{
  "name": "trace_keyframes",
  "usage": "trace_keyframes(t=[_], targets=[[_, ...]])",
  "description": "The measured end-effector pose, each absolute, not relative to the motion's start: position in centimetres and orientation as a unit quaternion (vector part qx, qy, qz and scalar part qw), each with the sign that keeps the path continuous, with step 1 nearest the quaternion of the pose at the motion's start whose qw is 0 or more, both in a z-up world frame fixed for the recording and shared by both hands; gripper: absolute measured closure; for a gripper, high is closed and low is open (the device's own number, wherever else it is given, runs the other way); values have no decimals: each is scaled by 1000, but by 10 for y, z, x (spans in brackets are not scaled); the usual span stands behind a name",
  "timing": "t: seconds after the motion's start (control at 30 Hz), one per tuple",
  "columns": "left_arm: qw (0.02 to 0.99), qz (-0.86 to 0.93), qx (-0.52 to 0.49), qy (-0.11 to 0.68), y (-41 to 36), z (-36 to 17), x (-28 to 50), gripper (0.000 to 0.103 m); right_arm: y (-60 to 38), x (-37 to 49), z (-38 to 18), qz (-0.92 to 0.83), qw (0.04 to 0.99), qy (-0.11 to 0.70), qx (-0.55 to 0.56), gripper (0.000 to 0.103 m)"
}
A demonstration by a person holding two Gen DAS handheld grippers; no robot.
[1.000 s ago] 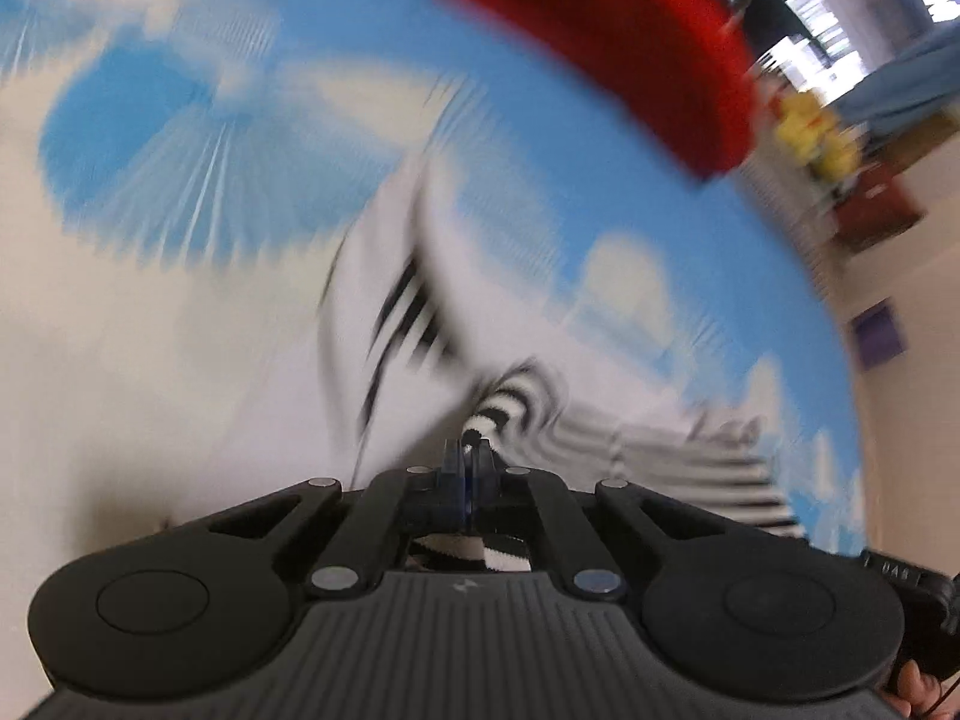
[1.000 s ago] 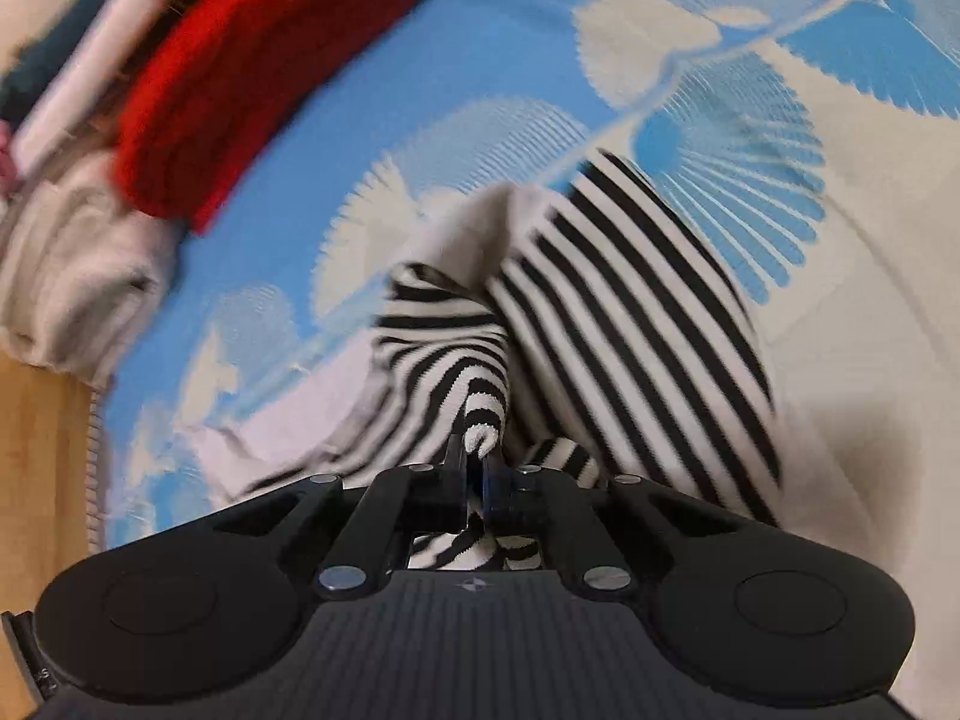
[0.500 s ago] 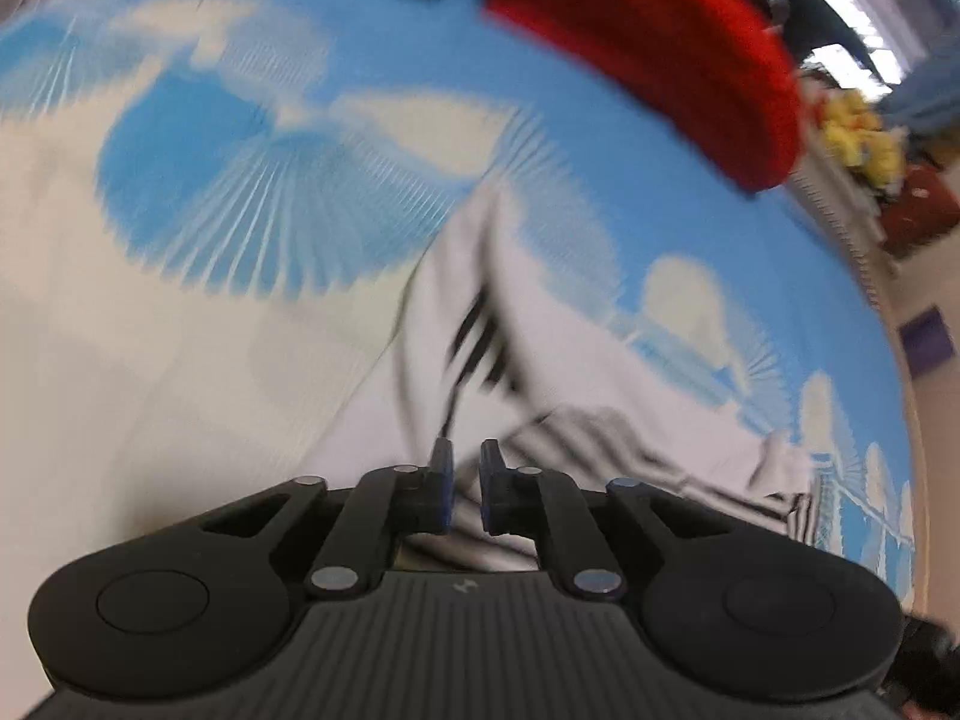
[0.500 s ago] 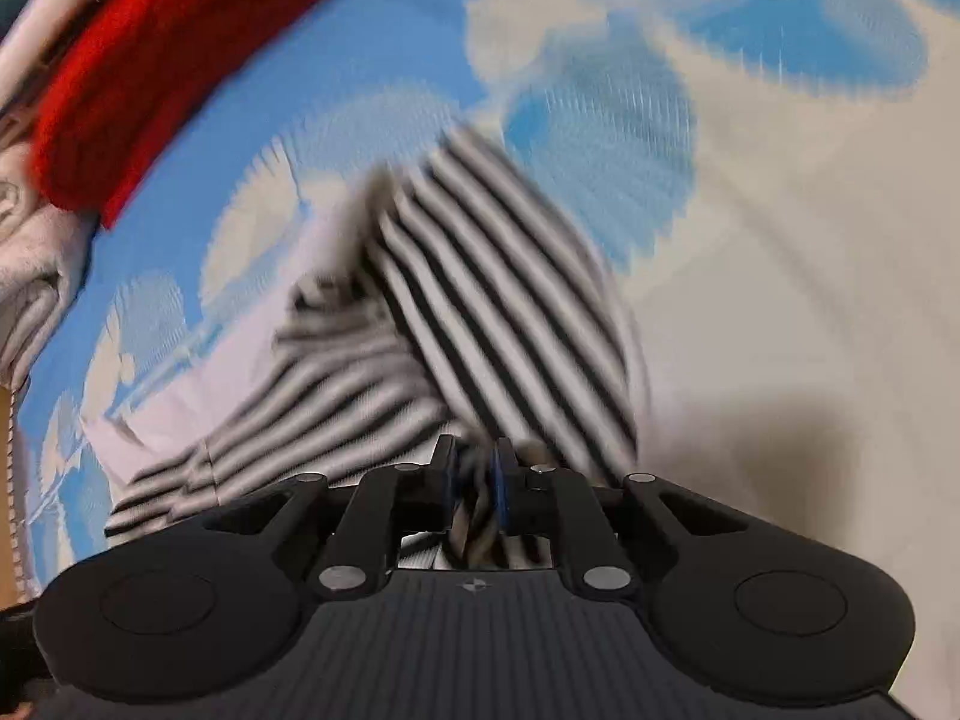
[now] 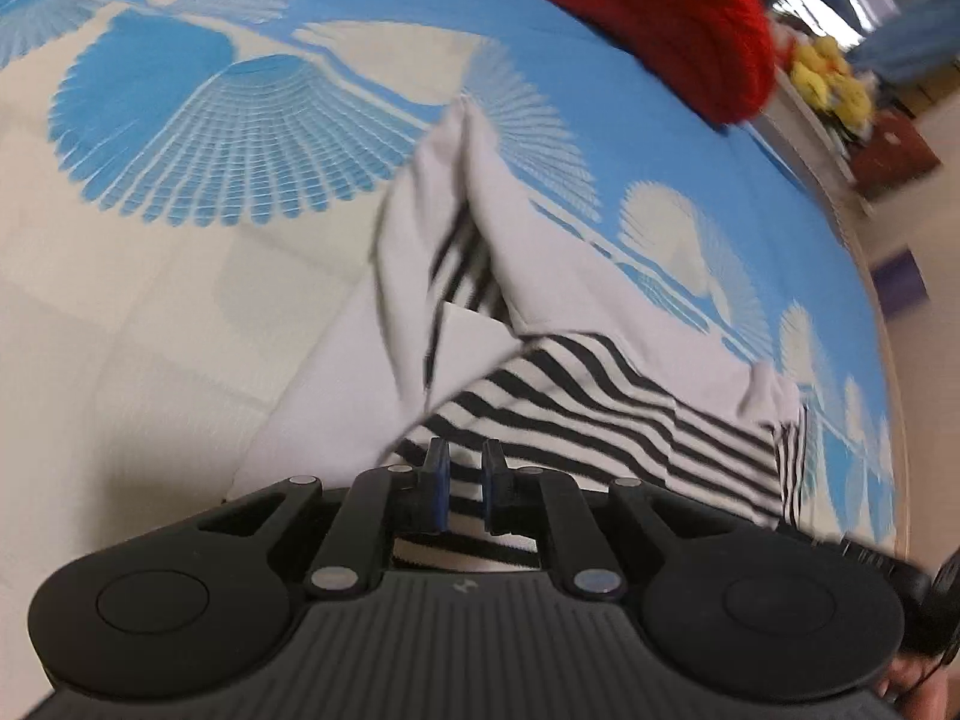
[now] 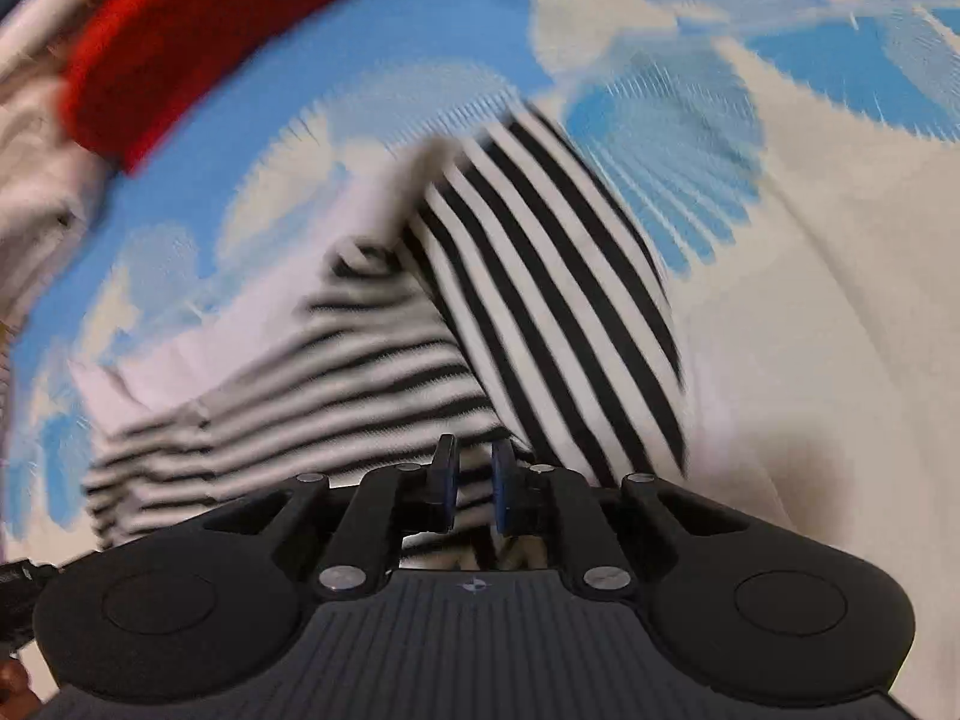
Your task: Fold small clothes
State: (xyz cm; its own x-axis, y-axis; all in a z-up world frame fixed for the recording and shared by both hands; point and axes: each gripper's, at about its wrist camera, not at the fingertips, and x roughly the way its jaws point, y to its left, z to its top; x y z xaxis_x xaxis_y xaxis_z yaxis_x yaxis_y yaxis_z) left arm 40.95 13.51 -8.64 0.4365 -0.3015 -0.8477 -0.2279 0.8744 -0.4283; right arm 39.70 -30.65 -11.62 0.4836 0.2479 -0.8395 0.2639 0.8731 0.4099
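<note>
Blue and cream fabric with a printed fan pattern (image 5: 228,138) covers the whole work surface in both views. On it lies one small black-and-white striped garment with plain white parts (image 5: 576,384), partly folded, with a white flap lying over the stripes in the left wrist view. In the right wrist view the same garment (image 6: 540,276) shows two striped panels, one crossing over the other; its left part is blurred and hard to read.

One thick red knitted item (image 5: 648,6) lies at the far edge of the cloth, cut off by the frame. Next to it, in the right wrist view, pale folded clothes (image 6: 36,180) are visible, but blur hides how many.

Just above the near striped edge, the left gripper (image 5: 461,471) has its jaws a small gap apart and grips nothing. The right gripper (image 6: 475,477) is also slightly parted over the garment; whether cloth sits between its blue pads (image 6: 501,480) I cannot tell.
</note>
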Motion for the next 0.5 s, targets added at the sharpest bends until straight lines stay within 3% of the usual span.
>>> trace_keyframes(t=[0.13, 0.2, 0.23, 0.5], targets=[[783, 0, -207, 587, 133, -110, 396, 94, -302, 394, -123, 21, 826, 516, 227, 81], [798, 11, -197, 569, 133, -90, 383, 92, -305, 387, -133, -10, 814, 542, 207, 86], [811, 3, -192, 552, 134, -76, 377, 92, -311, 382, -126, -31, 816, 535, 216, 80], [890, -51, -148, 429, 124, 53, 292, 92, -343, 296, 18, -10, 893, 387, 227, 79]])
